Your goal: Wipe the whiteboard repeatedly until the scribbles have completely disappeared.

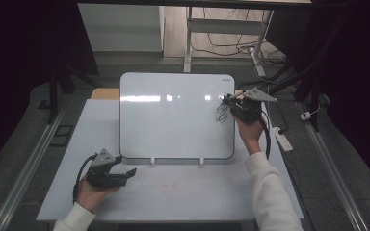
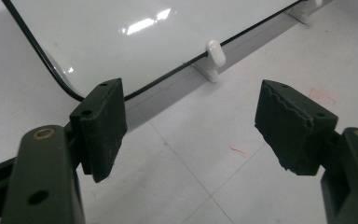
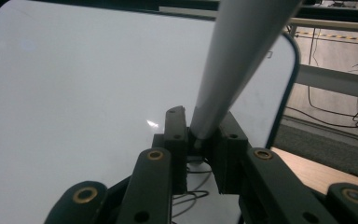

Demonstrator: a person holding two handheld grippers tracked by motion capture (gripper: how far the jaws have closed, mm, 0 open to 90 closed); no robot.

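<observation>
Right gripper (image 1: 232,102) is clamped on a marker (image 3: 235,65): pale grey-white barrel, tapering down into the jaws, pinched between the two black pads in the right gripper view. It sits at the right edge of the whiteboard (image 1: 173,115), just beside a black scribble (image 1: 221,112) of looping overlapping lines near the board's right side. Board is white, glossy, rounded corners, thin dark rim, propped tilted on two small white clip feet (image 2: 213,58) on the white table (image 1: 173,192); ceiling lights reflect across its upper part. Left gripper (image 1: 125,174) rests low at the table's front left, jaws spread wide, nothing between them, pads (image 2: 103,126) pointing toward the board's lower left corner, well apart from the marker.
</observation>
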